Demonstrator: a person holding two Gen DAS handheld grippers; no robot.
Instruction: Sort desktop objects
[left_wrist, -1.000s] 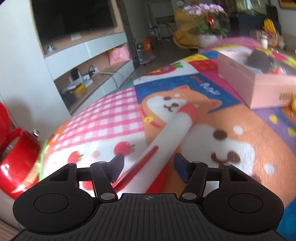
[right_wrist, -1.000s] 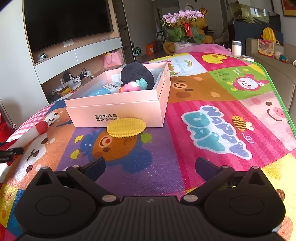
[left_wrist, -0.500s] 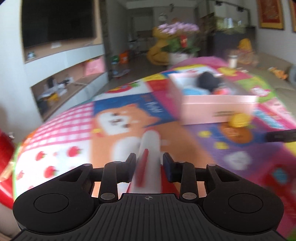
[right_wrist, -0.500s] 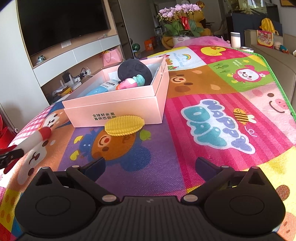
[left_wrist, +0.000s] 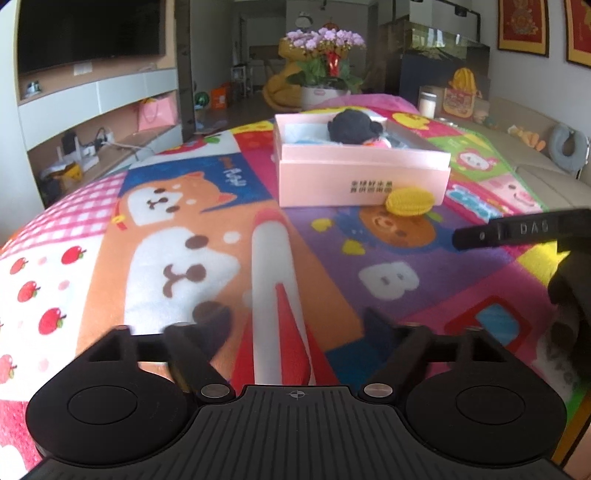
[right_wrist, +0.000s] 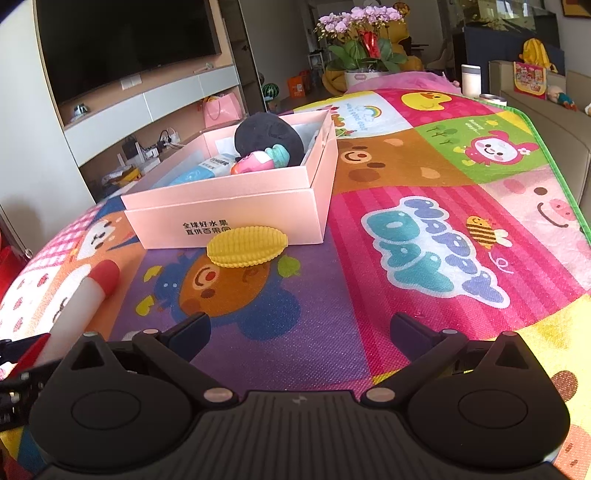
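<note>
Grippers, two, both spread wide over one cartoon play mat (right_wrist: 424, 177)
Left gripper (left_wrist: 291, 325) has just been opening; one white, red-capped tube (left_wrist: 271, 273) lies loose between its jaws. Right gripper (right_wrist: 299, 328) is empty. One yellow corn toy (right_wrist: 246, 246) touches one pink box (right_wrist: 236, 218)

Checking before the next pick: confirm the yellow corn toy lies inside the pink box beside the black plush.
Not quite: the corn toy lies outside the pink box, on the mat against its front wall. Only the black plush is inside, as the right wrist view shows.

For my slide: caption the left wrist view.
Left gripper, fingers open, around a white-and-red marker before the pink box.
</note>
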